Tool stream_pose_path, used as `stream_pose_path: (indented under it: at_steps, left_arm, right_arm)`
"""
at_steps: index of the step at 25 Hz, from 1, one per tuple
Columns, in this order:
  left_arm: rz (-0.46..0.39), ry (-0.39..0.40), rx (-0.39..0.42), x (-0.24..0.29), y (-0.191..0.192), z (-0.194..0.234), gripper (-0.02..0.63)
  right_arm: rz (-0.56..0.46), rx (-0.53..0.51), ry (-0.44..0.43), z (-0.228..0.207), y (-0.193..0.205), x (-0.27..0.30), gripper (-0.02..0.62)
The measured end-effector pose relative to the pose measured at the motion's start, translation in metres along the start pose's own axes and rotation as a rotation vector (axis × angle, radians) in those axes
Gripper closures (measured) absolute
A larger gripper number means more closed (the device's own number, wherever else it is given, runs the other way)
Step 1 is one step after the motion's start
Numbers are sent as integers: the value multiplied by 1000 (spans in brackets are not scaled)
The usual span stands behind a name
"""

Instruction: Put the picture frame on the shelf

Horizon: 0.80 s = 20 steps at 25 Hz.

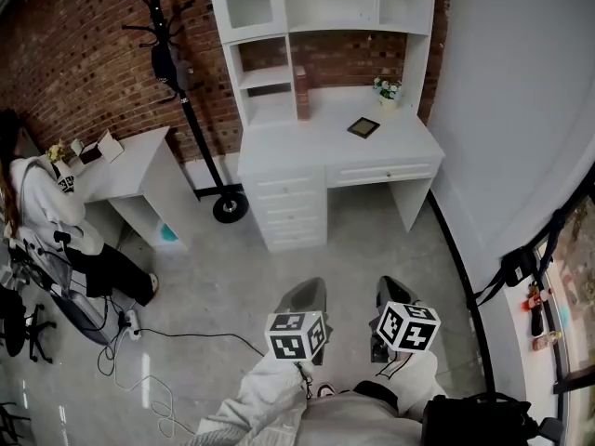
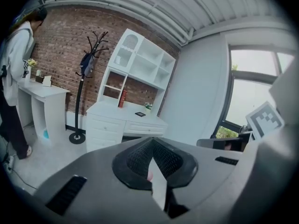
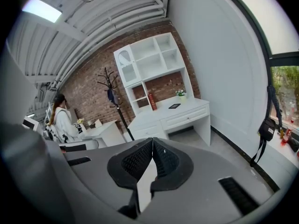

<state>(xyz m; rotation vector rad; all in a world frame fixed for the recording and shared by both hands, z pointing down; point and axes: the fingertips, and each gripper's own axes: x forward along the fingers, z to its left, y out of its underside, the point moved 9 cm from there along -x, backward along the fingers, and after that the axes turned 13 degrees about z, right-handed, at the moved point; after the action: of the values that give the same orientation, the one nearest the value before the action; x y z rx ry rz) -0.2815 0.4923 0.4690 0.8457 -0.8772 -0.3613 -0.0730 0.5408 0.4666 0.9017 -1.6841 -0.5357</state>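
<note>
The small dark picture frame (image 1: 363, 127) lies flat on the white desk (image 1: 316, 147), right of middle. Above it rises the white shelf unit (image 1: 316, 7) with open compartments. A reddish book (image 1: 301, 92) stands at the back and a small flower pot (image 1: 388, 89) sits at the right. My left gripper (image 1: 310, 288) and right gripper (image 1: 390, 286) hang low over the floor, well short of the desk, both shut and holding nothing. The frame (image 2: 140, 114) shows far off past the left gripper (image 2: 152, 146) and the frame (image 3: 174, 106) past the right gripper (image 3: 152, 143).
A black coat rack (image 1: 172, 54) with a round base (image 1: 230, 207) stands left of the desk. Further left is a white side table (image 1: 139, 170) with a person (image 1: 46, 203) beside it. Cables (image 1: 139, 342) trail on the floor. A white wall (image 1: 502, 110) closes the right.
</note>
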Motion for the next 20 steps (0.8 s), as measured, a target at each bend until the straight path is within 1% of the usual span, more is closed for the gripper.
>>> stream_pose_path:
  at_steps: [5,10,16,20]
  left_arm:
    - [21,-13,-36,4,2,19,598]
    - [22,-13,-57,12,-2,30,598]
    - [28,-24,-57,35,-14,41,598]
    - [14,-41,-59,62,-35,48,598]
  right_arm:
    - [40,21,18,0,5,7,571]
    - [62,20,37,-4,-2,18,571]
    - [79,14,21,-10,-19,50,571]
    - [84,1,5,-20,-40,81,572]
